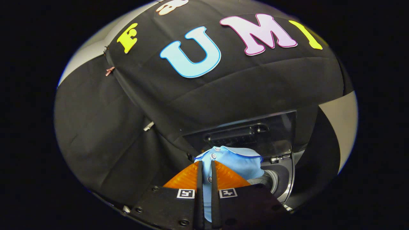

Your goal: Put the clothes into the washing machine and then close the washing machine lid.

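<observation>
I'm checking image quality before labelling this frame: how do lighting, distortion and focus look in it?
Gripper view: strong fisheye bending, so the booth wall bulges like a dome; lighting is even but dim, the washing machine's opening mostly dark, with faint reflections on its raised lid; the light blue shirt clamped in the gripper is sharp, buttons visible.

The gripper [206,166] has its fingers nearly together, with the shirt [238,161] pinched between them and bunched just ahead. Beyond and right of the shirt lies the washing machine [281,182] opening. The raised lid [271,134] stands behind it, against the booth wall [223,92].
</observation>
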{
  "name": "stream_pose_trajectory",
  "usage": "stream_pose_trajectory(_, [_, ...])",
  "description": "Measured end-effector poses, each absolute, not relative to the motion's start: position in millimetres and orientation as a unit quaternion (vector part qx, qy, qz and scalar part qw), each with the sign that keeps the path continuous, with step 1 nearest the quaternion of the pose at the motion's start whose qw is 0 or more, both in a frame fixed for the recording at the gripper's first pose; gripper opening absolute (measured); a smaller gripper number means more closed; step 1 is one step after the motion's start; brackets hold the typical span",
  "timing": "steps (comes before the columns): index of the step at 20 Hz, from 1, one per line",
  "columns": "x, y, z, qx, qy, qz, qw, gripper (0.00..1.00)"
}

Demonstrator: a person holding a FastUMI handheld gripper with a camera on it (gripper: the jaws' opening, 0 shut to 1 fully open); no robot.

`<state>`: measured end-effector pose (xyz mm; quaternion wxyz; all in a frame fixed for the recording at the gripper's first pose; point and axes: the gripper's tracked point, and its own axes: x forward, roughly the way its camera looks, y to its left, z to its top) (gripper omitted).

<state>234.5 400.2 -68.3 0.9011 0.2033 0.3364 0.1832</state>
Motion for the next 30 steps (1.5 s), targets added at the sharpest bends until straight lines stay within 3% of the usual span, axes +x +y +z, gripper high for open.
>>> stream_pose_trajectory(6, [234.7, 412.2, -144.8, 0.194, 0.370, 0.157, 0.895, 0.13])
stream_pose_trajectory(30, [222.7, 397.3, -321.4, 0.060, 0.427, 0.076, 0.899, 0.13])
